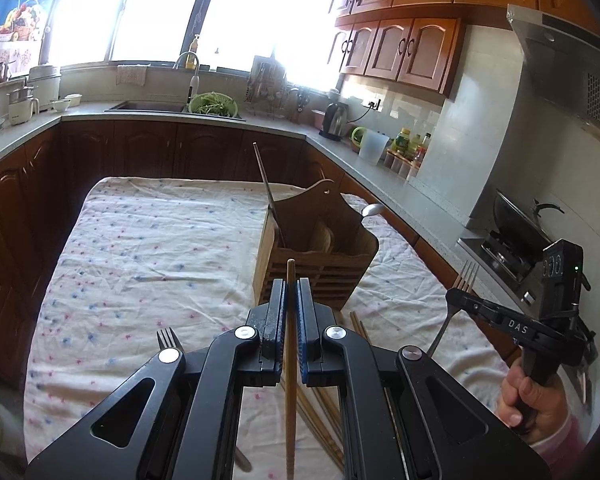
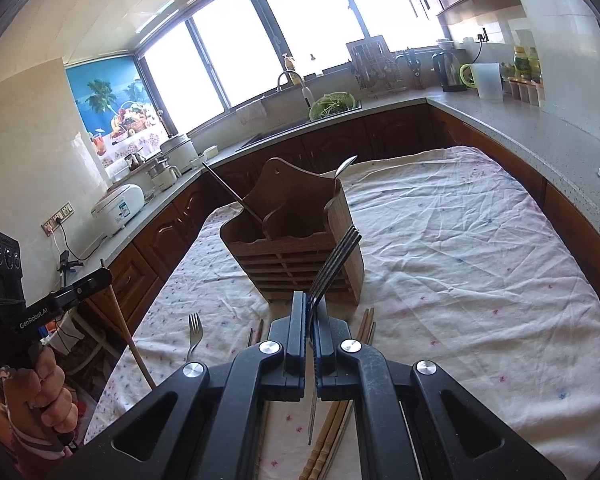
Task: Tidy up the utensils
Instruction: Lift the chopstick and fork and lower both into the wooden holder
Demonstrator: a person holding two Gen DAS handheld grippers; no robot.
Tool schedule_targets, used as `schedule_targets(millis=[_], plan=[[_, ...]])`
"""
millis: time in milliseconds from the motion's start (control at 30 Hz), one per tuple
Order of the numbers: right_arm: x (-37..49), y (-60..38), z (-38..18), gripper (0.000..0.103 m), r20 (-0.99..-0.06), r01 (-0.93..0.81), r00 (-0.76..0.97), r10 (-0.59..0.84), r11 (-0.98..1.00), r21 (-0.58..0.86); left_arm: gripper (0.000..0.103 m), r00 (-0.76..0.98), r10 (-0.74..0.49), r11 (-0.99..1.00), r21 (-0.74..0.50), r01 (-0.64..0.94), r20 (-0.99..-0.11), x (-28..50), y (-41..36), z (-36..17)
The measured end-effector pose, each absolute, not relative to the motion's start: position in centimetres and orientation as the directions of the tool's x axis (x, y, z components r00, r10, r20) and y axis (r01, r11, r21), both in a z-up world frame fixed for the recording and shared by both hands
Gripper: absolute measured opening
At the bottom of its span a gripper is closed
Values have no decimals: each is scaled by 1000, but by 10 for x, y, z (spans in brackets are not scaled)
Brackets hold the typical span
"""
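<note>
Both grippers loaded, wooden caddy (image 2: 296, 248) ahead on the counter (image 2: 460, 248)

My left gripper (image 1: 291, 292) fingers pinch a chopstick (image 1: 290, 360), my right gripper (image 2: 309, 304) a fork (image 2: 334, 264); either long utensil could pivot and miss its slot.

- Sink (image 1: 148, 106) set in the grey bench (image 1: 284, 128) under the bright window (image 1: 160, 8); taken as landmark.
- Green colander (image 1: 213, 105) of greens just right of the sink.
- Dish rack (image 1: 266, 88) further right of the sink, then a dark kettle (image 1: 335, 118).
- White rice cooker (image 2: 118, 209) well left of the sink.
- Wok (image 1: 516, 216) on the stove, far right of the sink.
- Floral cloth (image 1: 148, 240) in front of the sink.
</note>
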State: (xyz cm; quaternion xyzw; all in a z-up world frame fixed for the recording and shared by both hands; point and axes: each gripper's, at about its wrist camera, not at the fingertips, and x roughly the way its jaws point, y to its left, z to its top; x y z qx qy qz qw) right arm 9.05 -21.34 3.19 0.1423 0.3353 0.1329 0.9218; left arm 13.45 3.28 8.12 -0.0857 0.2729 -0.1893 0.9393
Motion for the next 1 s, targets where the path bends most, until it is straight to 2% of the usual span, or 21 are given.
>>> schedule_targets(millis=[633,1000], plan=[[100,-212,40,3,-558,-166,754,348,922,350,4,810,-414,906,-277,321,-415,134,35,97],[132,-210,67,3,-492,-196,795,356,917,347,4,860,-417,900,-268,344,-295,162,27,136]])
